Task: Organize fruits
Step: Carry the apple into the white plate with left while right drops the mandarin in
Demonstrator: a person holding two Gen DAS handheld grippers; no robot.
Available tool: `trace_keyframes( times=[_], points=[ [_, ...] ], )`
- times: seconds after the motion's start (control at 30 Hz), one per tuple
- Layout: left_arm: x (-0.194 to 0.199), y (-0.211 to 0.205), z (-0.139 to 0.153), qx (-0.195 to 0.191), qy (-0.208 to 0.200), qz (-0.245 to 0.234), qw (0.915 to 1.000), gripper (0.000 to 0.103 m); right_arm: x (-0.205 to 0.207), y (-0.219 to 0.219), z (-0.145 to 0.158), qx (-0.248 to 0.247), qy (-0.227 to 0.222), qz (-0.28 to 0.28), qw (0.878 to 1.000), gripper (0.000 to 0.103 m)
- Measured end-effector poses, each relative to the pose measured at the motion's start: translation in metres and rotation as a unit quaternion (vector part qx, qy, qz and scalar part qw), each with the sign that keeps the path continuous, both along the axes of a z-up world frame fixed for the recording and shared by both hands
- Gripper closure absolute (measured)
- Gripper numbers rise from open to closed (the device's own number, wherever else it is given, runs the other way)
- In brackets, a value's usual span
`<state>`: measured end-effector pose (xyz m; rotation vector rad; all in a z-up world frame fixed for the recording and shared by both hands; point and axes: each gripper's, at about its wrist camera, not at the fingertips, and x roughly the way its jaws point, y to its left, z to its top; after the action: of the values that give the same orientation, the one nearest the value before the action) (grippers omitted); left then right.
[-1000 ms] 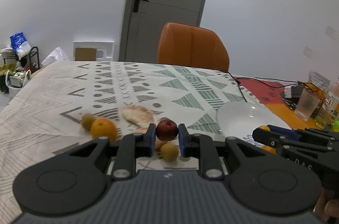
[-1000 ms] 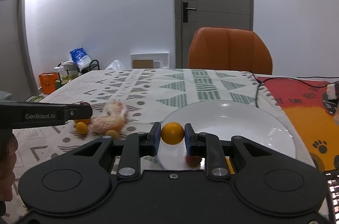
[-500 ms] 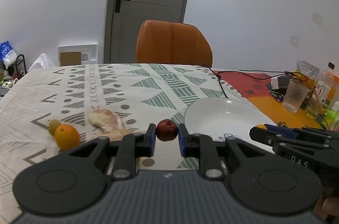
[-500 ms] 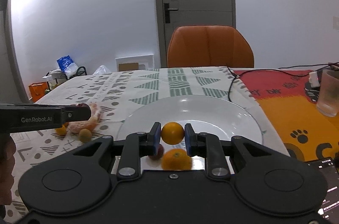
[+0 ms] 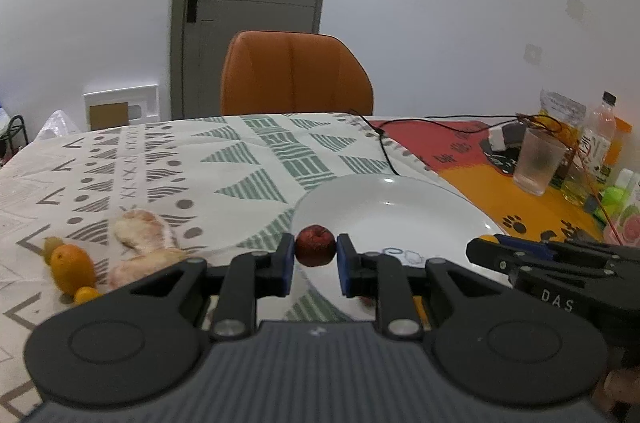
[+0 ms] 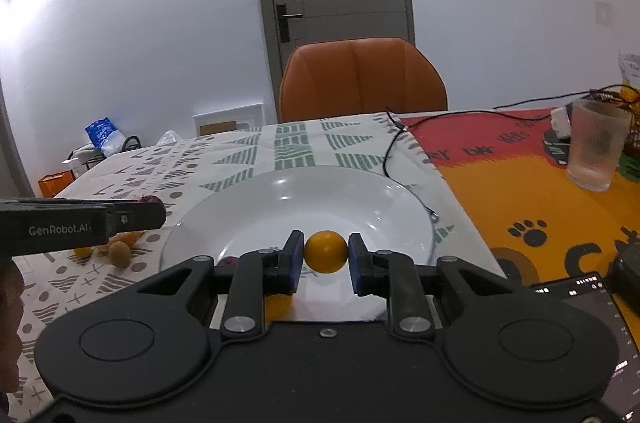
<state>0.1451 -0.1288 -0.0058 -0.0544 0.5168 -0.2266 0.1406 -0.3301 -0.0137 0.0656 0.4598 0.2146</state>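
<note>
1. The left gripper (image 5: 316, 263) is clamped on a small dark red apple (image 5: 315, 245), its blue pads pressing both sides of the fruit. It holds the apple just above the left rim of the white plate (image 5: 400, 207).
2. The right gripper (image 6: 326, 261) is clamped on a small round orange (image 6: 326, 251) and holds it over the near part of the plate (image 6: 304, 199).
3. In the right wrist view another orange fruit (image 6: 276, 307) lies on the plate's near edge, partly hidden by the gripper body, and something dark red (image 6: 228, 261) shows beside it.
4. Toward the table's left edge, on the patterned tablecloth (image 5: 240, 159), lie an orange (image 5: 72, 267), a tiny yellow fruit (image 5: 86, 295) touching it, a greenish fruit (image 5: 52, 245) behind it, and peeled pomelo pieces (image 5: 140, 229) just beside them.
5. A frosted glass (image 5: 538, 163) stands near the table's right edge on the orange mat (image 5: 500, 199).
</note>
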Motion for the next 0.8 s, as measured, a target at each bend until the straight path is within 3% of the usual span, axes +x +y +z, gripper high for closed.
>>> trace_keyframes(
  times=[0.53,0.63,0.8],
  points=[
    [0.002,-0.015,0.001,0.002,-0.003,-0.018,0.9998,0.078,-0.007,-0.003,0.0,0.014,0.001,0.018,1.0,0.066],
    [0.0,-0.005,0.002,-0.002,0.0,-0.003,1.0,0.07,-0.008,0.002,0.001,0.015,0.0,0.022,1.0,0.06],
    [-0.006,0.016,0.004,-0.004,-0.009,0.024,0.9997,0.046,-0.009,0.013,0.005,0.015,-0.007,0.032,0.999,0.052]
  ],
)
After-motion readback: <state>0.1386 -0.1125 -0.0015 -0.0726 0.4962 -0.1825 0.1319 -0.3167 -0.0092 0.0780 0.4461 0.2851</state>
